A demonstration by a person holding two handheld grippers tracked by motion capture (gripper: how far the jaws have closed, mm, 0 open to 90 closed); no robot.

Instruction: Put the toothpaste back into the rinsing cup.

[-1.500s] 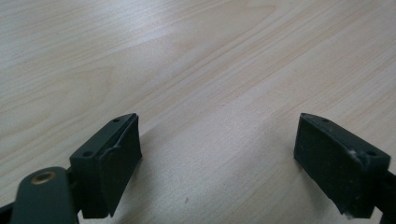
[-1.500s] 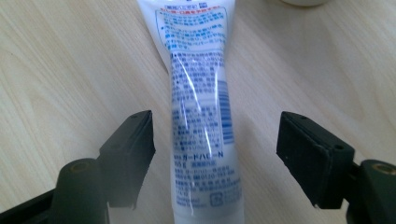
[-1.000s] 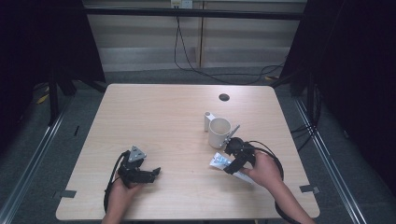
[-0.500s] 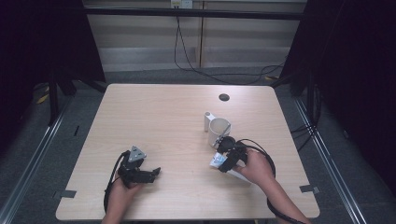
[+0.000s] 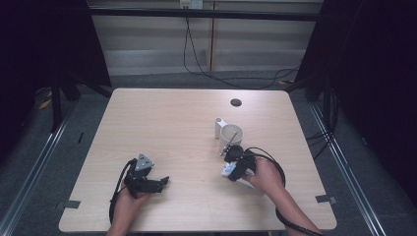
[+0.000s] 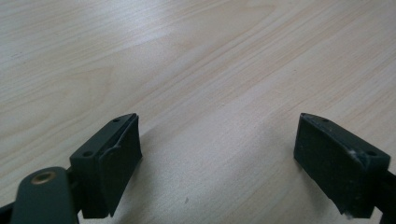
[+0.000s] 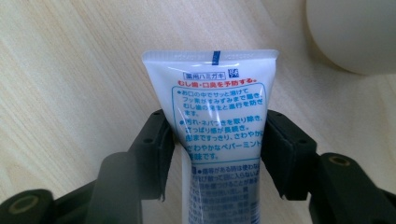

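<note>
A white toothpaste tube (image 7: 219,116) with blue and red print lies flat on the wooden table (image 5: 172,128), its crimped end pointing away from my right gripper (image 7: 218,140). That gripper's jaws have just been closing, and both pads now touch the tube's sides around its middle. From above, the right gripper (image 5: 235,164) and tube (image 5: 227,170) sit just in front of a cream mug (image 5: 230,134). My left gripper (image 5: 160,182) rests low at the front left, and in the left gripper view it (image 6: 217,149) stands open over bare wood.
The mug (image 7: 355,32) stands close beyond the tube, with a thin stick-like item leaning in it. A small dark round spot (image 5: 236,102) marks the table's far side. Cables trail from both grippers.
My right hand has shifted left toward the tube and the mug, and its jaws have narrowed onto the tube. The left hand has stayed put.
</note>
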